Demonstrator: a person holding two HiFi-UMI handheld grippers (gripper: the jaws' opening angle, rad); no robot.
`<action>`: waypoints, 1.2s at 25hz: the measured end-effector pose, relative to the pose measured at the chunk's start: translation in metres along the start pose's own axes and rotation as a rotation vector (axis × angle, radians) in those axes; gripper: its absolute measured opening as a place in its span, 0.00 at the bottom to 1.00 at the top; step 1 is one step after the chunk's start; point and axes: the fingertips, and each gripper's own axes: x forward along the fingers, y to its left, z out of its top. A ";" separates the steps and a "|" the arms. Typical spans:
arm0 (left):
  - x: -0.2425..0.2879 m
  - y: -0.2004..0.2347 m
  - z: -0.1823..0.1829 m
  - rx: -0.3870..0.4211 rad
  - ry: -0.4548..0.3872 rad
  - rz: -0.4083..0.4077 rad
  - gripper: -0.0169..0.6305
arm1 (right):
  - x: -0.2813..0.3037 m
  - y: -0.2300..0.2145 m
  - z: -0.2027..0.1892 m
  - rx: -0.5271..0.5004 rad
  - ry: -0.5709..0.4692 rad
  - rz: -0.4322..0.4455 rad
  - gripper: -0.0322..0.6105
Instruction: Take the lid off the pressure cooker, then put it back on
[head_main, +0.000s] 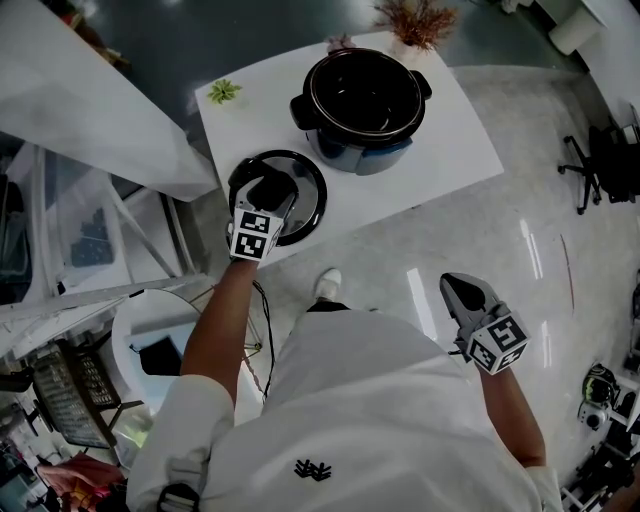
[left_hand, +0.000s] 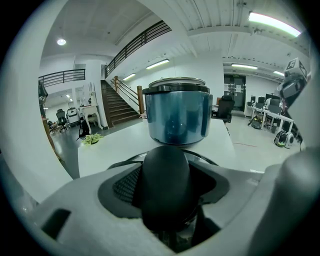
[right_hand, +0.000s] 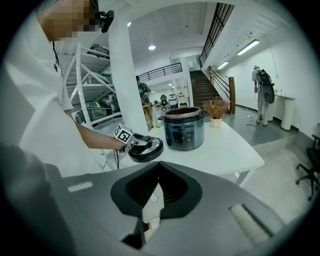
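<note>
The pressure cooker pot (head_main: 363, 100) stands without its lid at the back of the white table (head_main: 450, 140). Its black lid (head_main: 305, 180) lies flat at the table's front left corner, a little over the edge. My left gripper (head_main: 270, 195) reaches over the lid with the lid's black handle (left_hand: 165, 180) between its jaws. The pads sit near the handle's sides, and a dark gap shows at the right pad. In the right gripper view the pot (right_hand: 183, 127) and lid (right_hand: 147, 148) show ahead. My right gripper (head_main: 462, 292) hangs shut and empty over the floor, right of the table.
A small green plant (head_main: 223, 91) and a dried plant (head_main: 415, 20) stand at the table's back edge. White shelving (head_main: 70, 290) stands to the left. An office chair (head_main: 600, 165) is at far right, and a person (right_hand: 262, 95) stands far back.
</note>
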 end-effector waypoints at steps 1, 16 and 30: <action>-0.001 0.000 0.000 -0.001 0.000 -0.001 0.46 | -0.001 0.000 -0.001 0.002 0.000 -0.002 0.07; -0.016 0.008 0.013 -0.002 0.011 -0.019 0.46 | -0.007 -0.003 0.002 -0.003 -0.006 -0.003 0.07; -0.085 0.013 0.064 0.080 -0.024 -0.057 0.46 | -0.009 -0.004 -0.001 -0.014 -0.045 0.052 0.07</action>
